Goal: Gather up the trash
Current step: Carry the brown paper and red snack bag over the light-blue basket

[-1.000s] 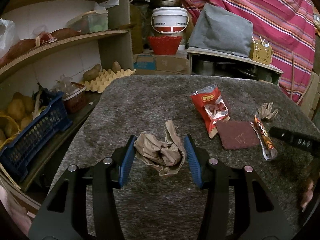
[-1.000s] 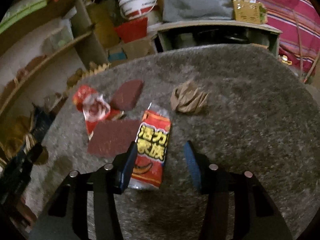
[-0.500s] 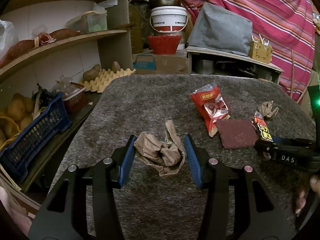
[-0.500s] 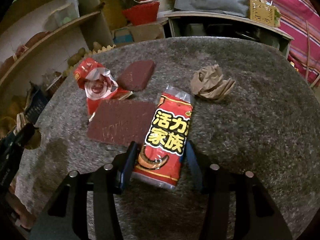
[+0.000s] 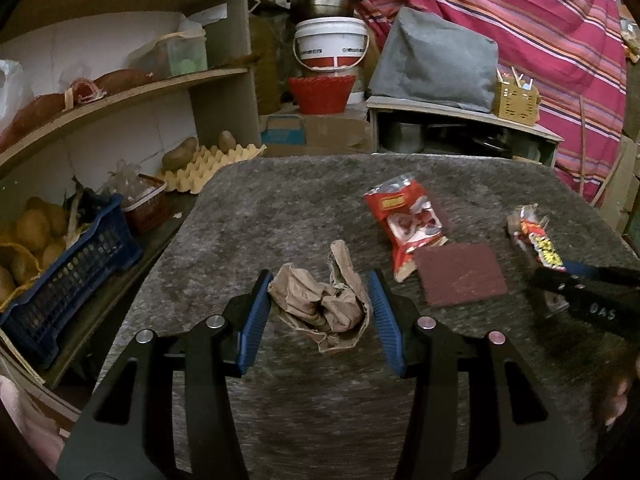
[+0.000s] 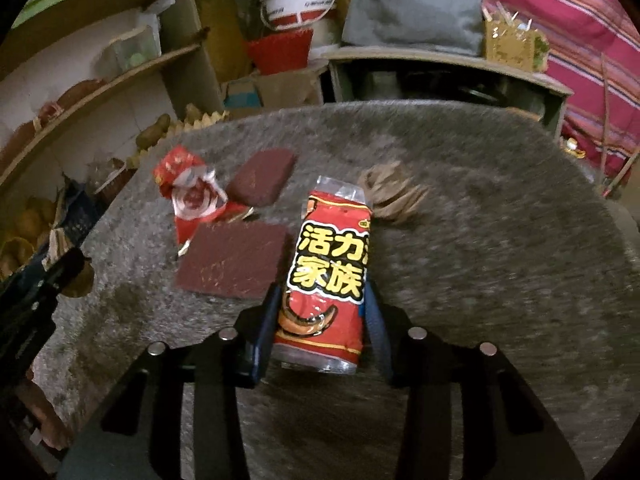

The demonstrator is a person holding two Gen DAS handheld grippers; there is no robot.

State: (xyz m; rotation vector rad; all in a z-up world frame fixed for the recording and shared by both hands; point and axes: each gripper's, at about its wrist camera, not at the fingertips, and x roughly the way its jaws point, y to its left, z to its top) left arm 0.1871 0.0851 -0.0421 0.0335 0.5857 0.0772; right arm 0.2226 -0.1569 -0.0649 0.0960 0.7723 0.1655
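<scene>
The red snack wrapper (image 6: 326, 280) with yellow characters lies between the blue pads of the right gripper (image 6: 322, 320). Its long axis runs toward 12 o'clock, along the fingers, and the pads press its two long sides, so this gripper looks clamped on it. In the left wrist view the same wrapper seems to stand a little above the grey felt table (image 5: 280, 216), but this is hard to judge.

The crumpled brown paper (image 5: 320, 304) sits between the fingers of the left gripper (image 5: 318, 312), which are apart; the left pad seems to touch the paper, the right pad is just beside it. The left hand is clearly the nearer one for this piece, and it probably needs only to close.

At 1 o'clock from the left gripper lie a second red packet (image 5: 408, 226) and a dark red pad (image 5: 460, 274), touching each other. A smaller paper ball (image 6: 390, 196) lies at 12 o'clock behind the held wrapper.
</scene>
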